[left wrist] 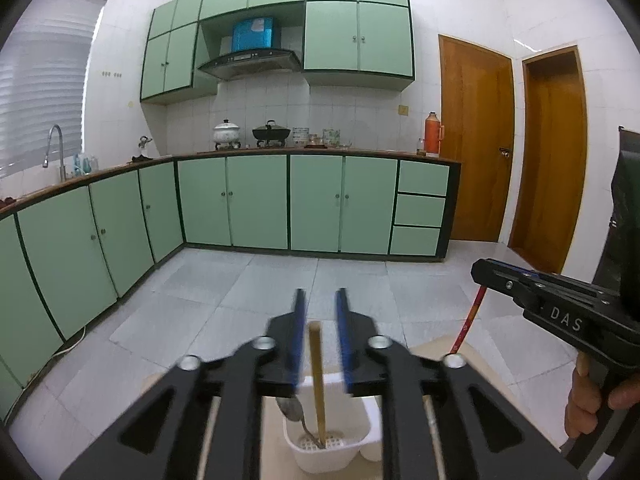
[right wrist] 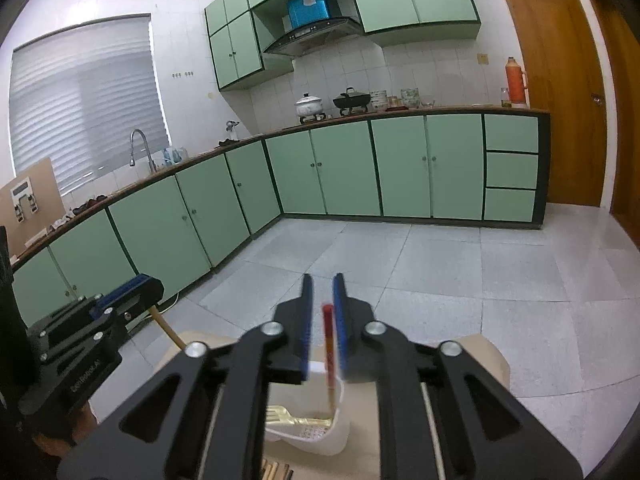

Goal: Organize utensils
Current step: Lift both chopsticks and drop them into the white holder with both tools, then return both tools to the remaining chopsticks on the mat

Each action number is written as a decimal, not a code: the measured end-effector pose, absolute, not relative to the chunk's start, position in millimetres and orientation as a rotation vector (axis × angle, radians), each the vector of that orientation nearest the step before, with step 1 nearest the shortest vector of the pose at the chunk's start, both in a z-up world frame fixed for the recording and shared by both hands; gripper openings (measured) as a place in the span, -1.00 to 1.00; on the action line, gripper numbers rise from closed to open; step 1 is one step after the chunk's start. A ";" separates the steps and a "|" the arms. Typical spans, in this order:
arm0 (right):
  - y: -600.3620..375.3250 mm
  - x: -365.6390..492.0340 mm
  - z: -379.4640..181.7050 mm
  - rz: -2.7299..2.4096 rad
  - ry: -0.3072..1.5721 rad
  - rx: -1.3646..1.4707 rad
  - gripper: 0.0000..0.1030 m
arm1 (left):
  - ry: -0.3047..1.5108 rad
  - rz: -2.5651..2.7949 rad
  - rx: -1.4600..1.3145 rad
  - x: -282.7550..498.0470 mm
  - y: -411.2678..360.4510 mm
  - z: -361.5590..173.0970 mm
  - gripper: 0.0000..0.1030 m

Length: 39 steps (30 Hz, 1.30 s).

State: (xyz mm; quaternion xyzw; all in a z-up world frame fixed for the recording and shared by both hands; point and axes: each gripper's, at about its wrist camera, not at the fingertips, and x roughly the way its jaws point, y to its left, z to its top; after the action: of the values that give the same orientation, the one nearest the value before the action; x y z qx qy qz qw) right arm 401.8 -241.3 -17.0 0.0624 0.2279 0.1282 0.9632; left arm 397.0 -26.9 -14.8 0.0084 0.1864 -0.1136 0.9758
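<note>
Chopstick of pale wood [left wrist: 316, 364]: stood nearly upright between the blue pads [left wrist: 298, 340] of the left gripper [left wrist: 320, 294], clear of both, with the jaws parted wider than the stick. Rested with its lower end on the perforated floor of the white caddy [left wrist: 360, 440], beside a metal spoon [left wrist: 292, 410] leaning in the same compartment.

Red chopstick [right wrist: 329, 352]: stood likewise inside the right gripper [right wrist: 323, 280], just beside the right-hand pad [right wrist: 340, 328] and apart from the other; jaws open, though narrowly. Dipped into the caddy [right wrist: 336, 432] by its lower end, next to a gold fork [right wrist: 280, 416] lying flat there. Could not tell whether pad and stick touched.

Seen from the left wrist at the right of the frame: right gripper [left wrist: 480, 268] with the red stick [left wrist: 466, 324] slanting down below it. Seen from the right wrist at lower left: left gripper [right wrist: 148, 284] with the wooden stick [right wrist: 168, 328] beneath.

Caddy set on a beige table top [right wrist: 480, 360], near its far edge. Beyond that edge, grey floor tiles [right wrist: 440, 272] lay open as far as the green cabinets [right wrist: 400, 168] along the top of the frame.
</note>
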 end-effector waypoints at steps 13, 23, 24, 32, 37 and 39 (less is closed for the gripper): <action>-262.5 292.6 -12.1 0.211 0.338 0.135 0.29 | 0.329 -0.217 -0.026 307.2 -7.6 0.7 0.12; -248.3 186.4 -78.5 0.146 0.372 0.071 0.55 | 0.472 -0.199 0.030 217.1 1.2 -69.6 0.29; -245.9 179.0 -85.8 0.145 0.384 0.063 0.55 | 0.492 -0.194 0.037 211.9 1.3 -77.3 0.29; -225.9 133.0 -152.7 0.136 0.523 0.029 0.50 | 0.610 -0.176 0.046 179.3 5.5 -136.8 0.29; -211.0 111.1 -184.4 0.130 0.583 0.026 0.30 | 0.628 -0.167 0.062 164.3 4.5 -157.7 0.29; -202.3 102.9 -195.1 0.141 0.606 0.031 0.21 | 0.639 -0.165 0.068 158.9 5.6 -164.5 0.29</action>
State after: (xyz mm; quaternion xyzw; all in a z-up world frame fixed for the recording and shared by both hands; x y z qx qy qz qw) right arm 102.9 -202.3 -195.1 0.0155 0.2980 0.0692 0.9519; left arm 158.9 5.6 -164.5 0.0336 0.3137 -0.0811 0.9454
